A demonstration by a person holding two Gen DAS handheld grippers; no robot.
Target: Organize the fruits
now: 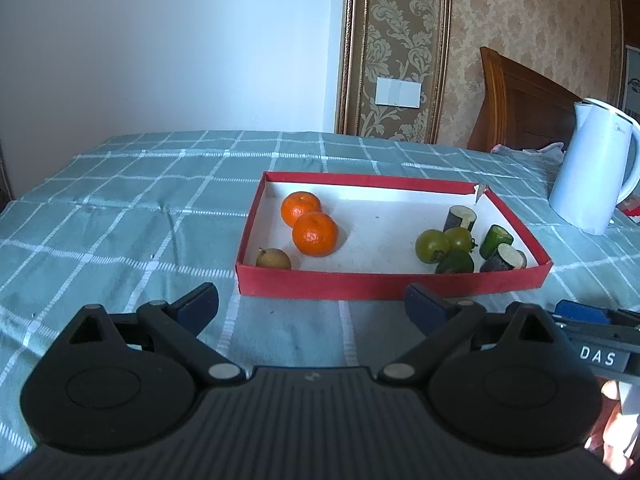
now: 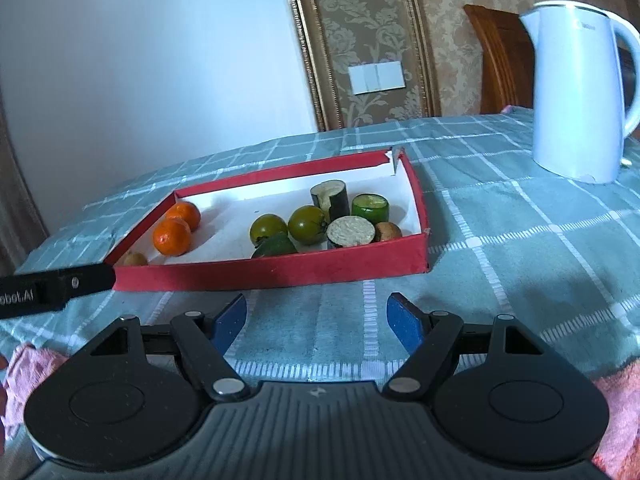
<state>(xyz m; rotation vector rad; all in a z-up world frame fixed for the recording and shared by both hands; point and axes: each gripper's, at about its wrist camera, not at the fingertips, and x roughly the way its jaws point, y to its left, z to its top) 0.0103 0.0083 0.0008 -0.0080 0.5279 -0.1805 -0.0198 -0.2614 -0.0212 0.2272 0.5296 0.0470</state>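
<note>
A shallow red tray [image 1: 392,282] [image 2: 276,270] with a white floor lies on the checked tablecloth. At its left end sit two oranges [image 1: 314,234] [image 2: 173,237] and a small brown fruit [image 1: 273,259] [image 2: 134,258]. At its right end lie two green tomatoes [image 1: 432,245] [image 2: 307,219], a dark green fruit [image 1: 455,262] [image 2: 276,246], cut eggplant and cucumber pieces [image 1: 496,240] [image 2: 370,207] and another brown fruit [image 2: 388,231]. My left gripper [image 1: 312,304] is open and empty just short of the tray's near wall. My right gripper [image 2: 316,316] is open and empty, also before the near wall.
A white electric kettle [image 1: 588,168] [image 2: 576,92] stands on the cloth to the right of the tray. A wooden chair back [image 1: 516,100] is behind the table. The other gripper's finger [image 2: 56,286] reaches in at the left edge of the right wrist view.
</note>
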